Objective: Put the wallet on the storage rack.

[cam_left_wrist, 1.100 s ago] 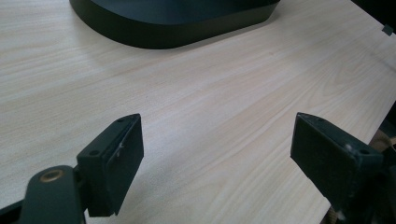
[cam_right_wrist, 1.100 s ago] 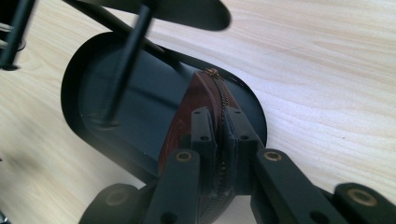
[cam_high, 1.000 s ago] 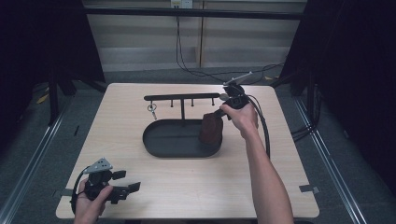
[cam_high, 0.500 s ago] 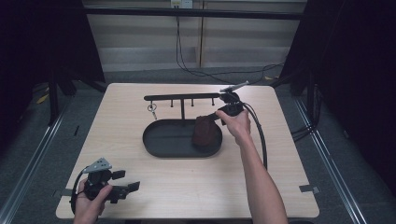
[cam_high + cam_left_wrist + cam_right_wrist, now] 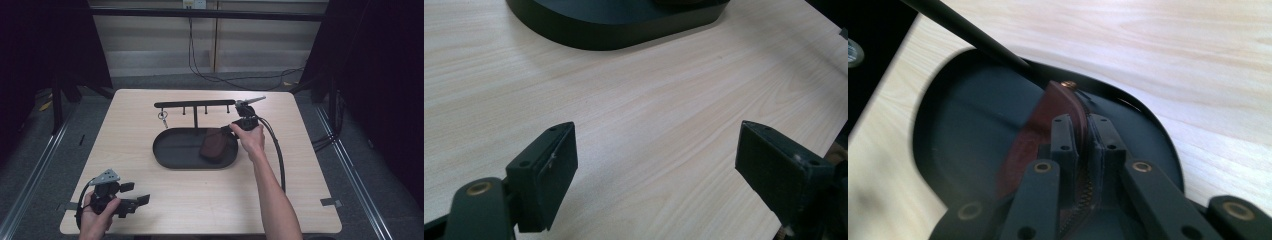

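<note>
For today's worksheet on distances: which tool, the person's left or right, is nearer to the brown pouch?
Right. The right tool is shut on the brown pouch, holding it over the black tray. The left tool is open at the table's near left corner, far from the pouch.

No legible txt, no labels, no brand marks, no nos. anywhere

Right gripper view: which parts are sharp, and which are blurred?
In the right gripper view the right claw is sharp, while the brown pouch it grips and the black tray smear; in the left gripper view the table grain is crisp.
</note>
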Motion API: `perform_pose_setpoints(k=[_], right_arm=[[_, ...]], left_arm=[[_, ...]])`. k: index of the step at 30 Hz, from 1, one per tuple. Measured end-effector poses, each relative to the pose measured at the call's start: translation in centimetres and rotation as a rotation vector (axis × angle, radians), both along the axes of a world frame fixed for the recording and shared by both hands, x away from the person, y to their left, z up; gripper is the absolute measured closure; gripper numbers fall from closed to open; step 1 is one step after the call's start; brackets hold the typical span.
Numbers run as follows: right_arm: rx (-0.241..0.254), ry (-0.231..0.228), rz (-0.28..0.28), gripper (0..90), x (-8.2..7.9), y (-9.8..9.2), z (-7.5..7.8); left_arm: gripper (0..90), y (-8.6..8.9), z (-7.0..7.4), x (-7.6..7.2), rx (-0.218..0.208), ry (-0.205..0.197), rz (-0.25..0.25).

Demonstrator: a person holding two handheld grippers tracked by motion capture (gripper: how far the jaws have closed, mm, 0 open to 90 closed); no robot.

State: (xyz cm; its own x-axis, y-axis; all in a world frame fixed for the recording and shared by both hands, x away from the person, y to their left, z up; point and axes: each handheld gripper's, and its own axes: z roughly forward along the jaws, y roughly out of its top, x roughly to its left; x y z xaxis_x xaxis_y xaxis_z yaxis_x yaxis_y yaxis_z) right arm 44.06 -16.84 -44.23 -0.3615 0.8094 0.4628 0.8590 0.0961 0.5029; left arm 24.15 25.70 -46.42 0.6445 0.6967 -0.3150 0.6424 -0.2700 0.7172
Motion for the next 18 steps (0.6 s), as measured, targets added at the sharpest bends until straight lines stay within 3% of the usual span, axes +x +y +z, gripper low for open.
perform_pose_setpoints(k=[5, 9, 13, 14, 15, 16, 17, 18], right_arm=[[0.009, 0.007, -0.01, 80.6, -0.3, -0.1, -1.0], [-0.01, -0.002, -0.024, 78.6, -0.6, -0.3, -1.3], [-0.005, -0.017, -0.023, 72.4, -0.8, -0.5, -1.1], [-0.008, -0.025, -0.025, 66.2, -0.9, -0.6, -1.0], [-0.008, -0.025, -0.025, 66.2, -0.9, -0.6, -1.0], [-0.005, -0.033, -0.035, 58.4, -1.1, -0.8, -0.8], [-0.005, -0.033, -0.035, 58.4, -1.1, -0.8, -0.8], [0.0, -0.042, -0.034, 51.1, -1.3, -1.0, -0.7]], left_arm=[[17.1, -0.1, 0.1, 0.0, -0.002, -0.004, -0.005], [17.2, 0.0, 0.2, -0.1, -0.007, -0.007, -0.01], [17.2, -0.1, 0.2, 0.0, 0.001, -0.008, -0.013], [17.2, -0.2, 0.2, 0.1, -0.005, -0.002, -0.013], [17.2, -0.2, 0.2, 0.1, -0.005, -0.002, -0.013], [17.2, -0.3, 0.2, 0.2, 0.0, -0.003, -0.014], [17.2, -0.3, 0.2, 0.2, 0.0, -0.003, -0.014], [17.2, -0.3, 0.2, 0.2, 0.001, -0.003, -0.017]])
